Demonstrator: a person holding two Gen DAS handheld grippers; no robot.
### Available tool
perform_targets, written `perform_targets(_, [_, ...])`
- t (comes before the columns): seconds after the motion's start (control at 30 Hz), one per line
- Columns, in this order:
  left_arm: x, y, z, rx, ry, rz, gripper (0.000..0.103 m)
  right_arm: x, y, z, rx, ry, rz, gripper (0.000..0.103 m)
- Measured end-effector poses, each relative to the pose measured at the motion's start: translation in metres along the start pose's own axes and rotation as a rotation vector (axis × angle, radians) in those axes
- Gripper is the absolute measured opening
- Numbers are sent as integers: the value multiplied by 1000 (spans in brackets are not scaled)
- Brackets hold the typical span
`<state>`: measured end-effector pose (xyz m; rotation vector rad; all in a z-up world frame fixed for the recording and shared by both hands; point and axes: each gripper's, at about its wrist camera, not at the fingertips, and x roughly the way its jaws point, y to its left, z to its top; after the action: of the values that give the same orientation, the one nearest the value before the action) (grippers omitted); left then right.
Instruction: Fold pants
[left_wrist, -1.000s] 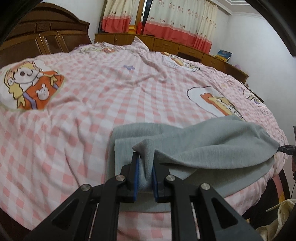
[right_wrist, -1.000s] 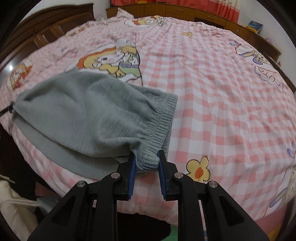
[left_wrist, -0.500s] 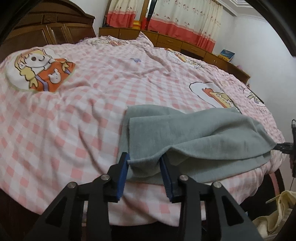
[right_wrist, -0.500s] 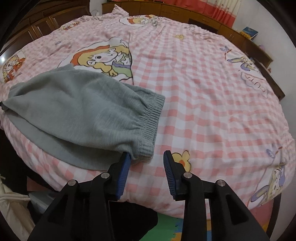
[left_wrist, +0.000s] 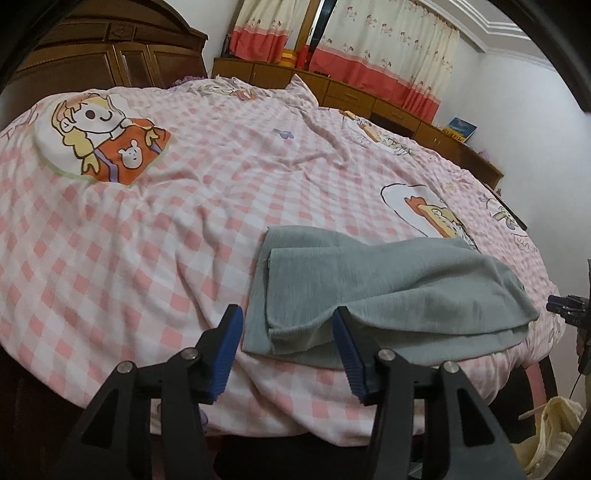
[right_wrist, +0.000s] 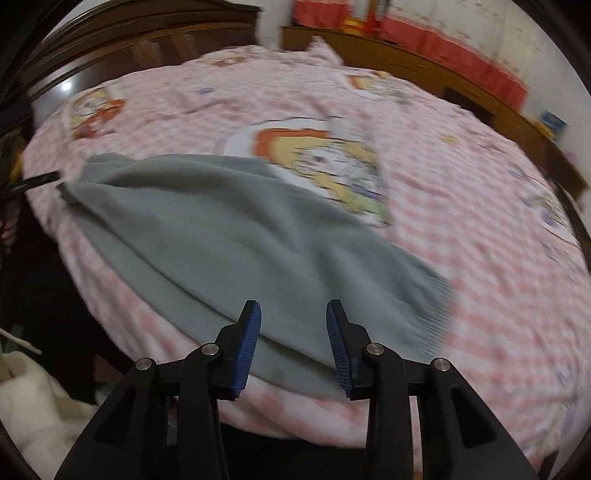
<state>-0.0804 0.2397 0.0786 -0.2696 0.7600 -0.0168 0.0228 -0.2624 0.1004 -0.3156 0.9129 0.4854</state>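
Note:
The grey pants (left_wrist: 373, 288) lie folded over on themselves near the bed's front edge, the upper layer a little short of the lower one. My left gripper (left_wrist: 286, 350) is open and empty, just in front of the pants' folded left end. In the right wrist view, which is blurred, the pants (right_wrist: 229, 236) stretch from the left edge to the ribbed waistband (right_wrist: 432, 317) at the right. My right gripper (right_wrist: 293, 343) is open and empty over the pants' near edge. The tip of the other gripper (right_wrist: 37, 181) shows at the far left.
The pink checked bedsheet (left_wrist: 166, 221) with cartoon prints covers the bed. A dark wooden wardrobe (left_wrist: 122, 55) and low cabinets (left_wrist: 369, 96) stand behind, under red and cream curtains. Cream cloth (right_wrist: 33, 406) lies below the bed edge.
Both grippers have let go of the pants and opened wide. The lifted layer has dropped flat onto the lower one. The right gripper has swung left along the pants' near edge.

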Motion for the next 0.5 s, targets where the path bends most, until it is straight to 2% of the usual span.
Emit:
perform_targets(0.27, [34, -5, 24, -14, 9, -20, 53, 66, 88, 15, -83, 34, 134, 37])
perform_targets(0.4, [51, -13, 26, 19, 29, -1, 53, 86, 111, 17, -100, 36, 167, 37])
perform_targets(0.5, [61, -11, 26, 3, 46, 2, 53, 98, 119, 17, -102, 47, 175, 40])
